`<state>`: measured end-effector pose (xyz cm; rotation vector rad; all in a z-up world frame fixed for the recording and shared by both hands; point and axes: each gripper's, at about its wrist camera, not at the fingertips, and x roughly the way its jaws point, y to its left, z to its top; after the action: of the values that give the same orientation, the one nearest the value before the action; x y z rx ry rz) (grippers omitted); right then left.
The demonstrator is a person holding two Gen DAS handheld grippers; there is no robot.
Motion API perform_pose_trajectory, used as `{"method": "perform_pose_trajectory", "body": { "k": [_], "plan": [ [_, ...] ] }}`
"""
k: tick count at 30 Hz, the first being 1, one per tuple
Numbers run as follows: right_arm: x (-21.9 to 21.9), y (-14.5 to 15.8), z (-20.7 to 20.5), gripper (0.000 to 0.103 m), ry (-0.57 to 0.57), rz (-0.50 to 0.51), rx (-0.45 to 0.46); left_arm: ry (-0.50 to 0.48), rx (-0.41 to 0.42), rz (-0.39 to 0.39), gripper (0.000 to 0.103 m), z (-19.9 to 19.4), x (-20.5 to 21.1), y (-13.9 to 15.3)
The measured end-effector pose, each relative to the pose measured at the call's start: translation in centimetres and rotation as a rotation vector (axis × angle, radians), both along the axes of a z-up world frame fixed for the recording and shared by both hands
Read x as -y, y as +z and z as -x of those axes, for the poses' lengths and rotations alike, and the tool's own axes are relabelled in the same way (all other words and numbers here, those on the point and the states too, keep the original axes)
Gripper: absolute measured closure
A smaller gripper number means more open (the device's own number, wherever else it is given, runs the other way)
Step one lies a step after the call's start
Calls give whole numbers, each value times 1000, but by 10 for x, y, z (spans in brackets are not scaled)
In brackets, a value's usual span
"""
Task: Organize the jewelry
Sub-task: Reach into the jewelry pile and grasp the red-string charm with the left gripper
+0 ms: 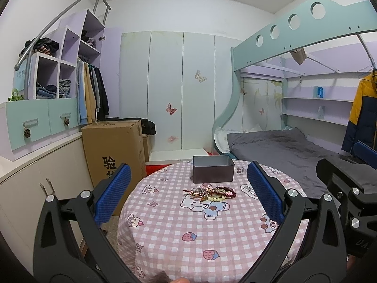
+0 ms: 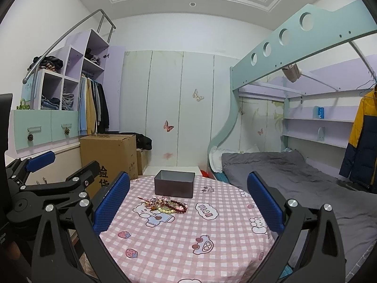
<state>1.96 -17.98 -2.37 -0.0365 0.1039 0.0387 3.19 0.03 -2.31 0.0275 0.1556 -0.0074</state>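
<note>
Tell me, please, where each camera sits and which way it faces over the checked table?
Left wrist: on the left claw, facing forward over the jewelry pile and grey tin box; own blue fingers frame it, right claw at right edge.
Right wrist: on the right claw, same heading from further right; left claw at left.
Shared: table, pile, box, wardrobe, bed.

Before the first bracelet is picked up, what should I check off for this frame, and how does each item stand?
1. Left hand-held gripper open, holding nothing: ok.
2. Right hand-held gripper open, holding nothing: ok.
3. Grey tin box lidless, opening upward: ok.
4. Box holds no jewelry yet: cannot tell, its floor is hidden.
5. Bracelet pile on the checked tablecloth, in front of the box and apart from it: ok.
6. Bracelets separated for a single pick: not ok, they lie tangled together.
</note>
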Motion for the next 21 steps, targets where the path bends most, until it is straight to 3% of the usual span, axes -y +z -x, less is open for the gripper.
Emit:
{"method": "perform_pose_trajectory", "body": {
  "k": [11,21],
  "plan": [
    [8,-26,-41,7,19,-18,-101,-32,-121,-42,6,-48,7,-32],
    [28,-66,-102,7,44,-65,-327,-65,-408,48,6,-122,-19,-81]
  ]
}}
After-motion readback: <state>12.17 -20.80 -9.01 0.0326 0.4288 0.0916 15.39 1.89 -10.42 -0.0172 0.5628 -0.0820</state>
